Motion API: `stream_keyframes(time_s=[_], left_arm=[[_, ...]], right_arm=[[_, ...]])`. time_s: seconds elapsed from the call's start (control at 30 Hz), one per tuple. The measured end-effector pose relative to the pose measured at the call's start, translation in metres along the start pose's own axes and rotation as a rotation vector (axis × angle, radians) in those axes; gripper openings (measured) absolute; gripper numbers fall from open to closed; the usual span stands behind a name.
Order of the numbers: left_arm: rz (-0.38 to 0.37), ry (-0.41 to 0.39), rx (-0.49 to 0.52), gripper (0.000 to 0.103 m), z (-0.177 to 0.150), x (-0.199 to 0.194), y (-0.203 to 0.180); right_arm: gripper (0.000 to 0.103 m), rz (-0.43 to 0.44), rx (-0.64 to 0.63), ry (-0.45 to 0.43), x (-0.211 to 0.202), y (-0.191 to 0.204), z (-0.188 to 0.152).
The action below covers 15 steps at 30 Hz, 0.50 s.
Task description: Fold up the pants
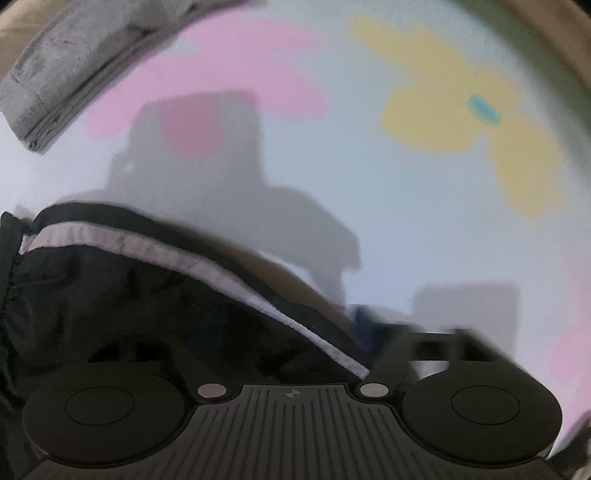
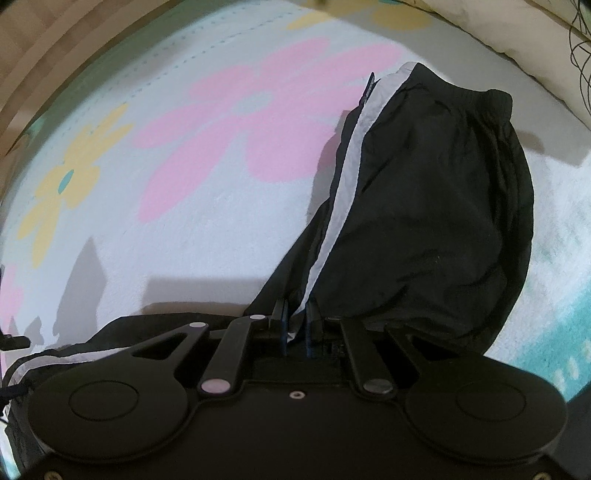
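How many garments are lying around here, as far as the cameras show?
2. The black pants with a white side stripe are pinched in the right gripper; folded grey clothing lies at the blanket's far left edge. Others may be hidden.

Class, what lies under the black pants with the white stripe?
The black pants with a white side stripe lie on a pale blanket printed with pink and yellow flowers. Whatever they cover stays hidden.

Home bedroom, flower-print blanket (image 2: 207, 221), pillow (image 2: 491, 26)
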<state>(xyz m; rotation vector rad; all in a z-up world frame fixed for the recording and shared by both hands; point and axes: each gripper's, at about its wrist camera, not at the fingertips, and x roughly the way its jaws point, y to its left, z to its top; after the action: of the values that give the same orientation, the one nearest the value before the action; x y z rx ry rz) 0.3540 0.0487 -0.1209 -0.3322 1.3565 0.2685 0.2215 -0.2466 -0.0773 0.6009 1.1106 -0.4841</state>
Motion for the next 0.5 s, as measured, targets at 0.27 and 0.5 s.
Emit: stream_keyframes(time_s=[0.27, 0.5], left_arm=[[-0.031, -0.165, 0.045, 0.004, -0.032, -0.053, 0.024], [-0.067, -0.324, 0.126, 0.004, -0.106, -0.134, 0.049]], right_arm=[[0.013, 0.033, 0.026, 0.010, -0.009, -0.014, 0.002], [0.013, 0.046, 0.031, -0.054, -0.082, -0.030, -0.010]])
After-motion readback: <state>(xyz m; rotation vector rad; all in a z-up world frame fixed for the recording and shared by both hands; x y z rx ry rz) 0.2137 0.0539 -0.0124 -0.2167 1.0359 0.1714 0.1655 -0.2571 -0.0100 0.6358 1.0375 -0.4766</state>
